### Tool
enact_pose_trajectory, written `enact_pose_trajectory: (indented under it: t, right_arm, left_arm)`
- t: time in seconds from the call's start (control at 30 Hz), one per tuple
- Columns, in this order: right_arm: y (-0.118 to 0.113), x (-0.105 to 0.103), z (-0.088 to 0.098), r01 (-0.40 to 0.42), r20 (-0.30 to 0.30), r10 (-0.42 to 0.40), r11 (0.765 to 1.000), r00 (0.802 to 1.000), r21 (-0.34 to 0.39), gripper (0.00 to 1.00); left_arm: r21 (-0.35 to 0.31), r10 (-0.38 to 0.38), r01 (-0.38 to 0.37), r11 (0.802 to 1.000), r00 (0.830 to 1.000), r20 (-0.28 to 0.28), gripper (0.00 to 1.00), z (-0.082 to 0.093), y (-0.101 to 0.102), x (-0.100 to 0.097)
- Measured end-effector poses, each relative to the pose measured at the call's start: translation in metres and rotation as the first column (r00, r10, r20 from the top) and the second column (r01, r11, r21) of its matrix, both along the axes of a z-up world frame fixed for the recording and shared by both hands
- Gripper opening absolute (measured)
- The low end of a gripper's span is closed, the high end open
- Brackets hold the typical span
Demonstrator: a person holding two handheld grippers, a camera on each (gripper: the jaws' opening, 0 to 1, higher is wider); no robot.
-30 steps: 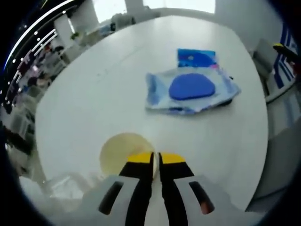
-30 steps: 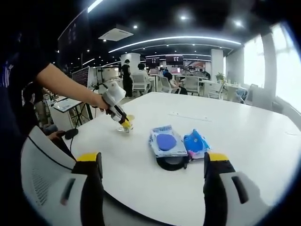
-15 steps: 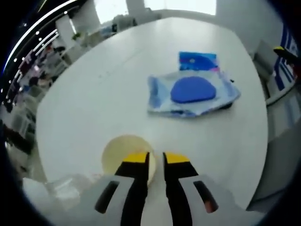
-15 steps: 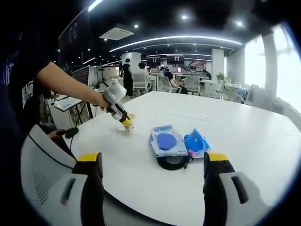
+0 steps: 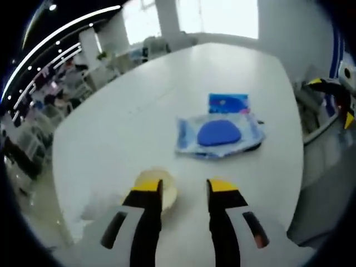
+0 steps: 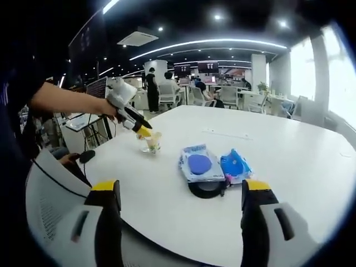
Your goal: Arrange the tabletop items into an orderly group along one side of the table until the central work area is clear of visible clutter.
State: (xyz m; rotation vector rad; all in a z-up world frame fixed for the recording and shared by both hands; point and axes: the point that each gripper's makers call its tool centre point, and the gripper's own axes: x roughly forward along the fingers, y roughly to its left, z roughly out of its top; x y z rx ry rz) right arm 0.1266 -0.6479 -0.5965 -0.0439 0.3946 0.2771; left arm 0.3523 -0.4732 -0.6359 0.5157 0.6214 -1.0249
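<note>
The cup stands on the tabletop near its edge, just below the left claw, whose jaws are apart and empty. The wipes pack lies ahead, toward the middle. The right claw, spread wide and empty, sits nearer that pack.

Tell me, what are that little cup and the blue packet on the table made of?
The cup looks like clear, glossy plastic, perhaps glass: the table shows through its wall, and its contents or inside look pale yellow. The blue packet seems to be soft plastic film: its edges crinkle and shine, with a darker blue oval on top. The white table looks smooth and matte.
</note>
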Motion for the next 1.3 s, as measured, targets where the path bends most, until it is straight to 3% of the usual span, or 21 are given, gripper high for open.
enact_pose_trajectory:
  t: [0.17, 0.33, 0.67, 0.83, 1.0, 1.3]
  right_arm:
    - [0.0, 0.0, -0.002, 0.0, -0.008, 0.0, 1.0, 1.0, -0.008, 0.9]
    - [0.0, 0.0, -0.003, 0.003, -0.013, -0.003, 1.0, 1.0, -0.011, 0.9]
    - [-0.003, -0.001, -0.004, 0.019, -0.025, -0.019, 1.0, 1.0, -0.006, 0.91]
    - [-0.004, -0.001, -0.006, 0.02, -0.034, -0.02, 1.0, 0.999, -0.005, 0.92]
    - [-0.004, -0.002, -0.007, 0.023, -0.041, -0.023, 1.0, 0.999, 0.002, 0.93]
    - [-0.003, -0.004, -0.014, 0.014, -0.09, -0.011, 0.999, 0.996, 0.036, 0.97]
  left_arm:
    - [-0.096, 0.078, -0.077, 0.992, 0.997, 0.01, 0.36, 0.025, 0.016, -0.006]
    - [-0.142, 0.123, -0.119, 0.983, 0.992, 0.026, 0.4, 0.041, 0.035, -0.02]
    - [-0.241, 0.195, -0.178, 0.954, 0.979, 0.049, 0.48, 0.066, 0.056, -0.064]
    - [-0.259, 0.212, -0.192, 0.947, 0.976, 0.052, 0.51, 0.064, 0.055, -0.089]
    - [-0.227, 0.192, -0.174, 0.958, 0.98, 0.06, 0.55, 0.054, 0.05, -0.122]
    - [-0.264, 0.236, -0.222, 0.939, 0.972, 0.021, 0.63, 0.048, 0.05, -0.161]
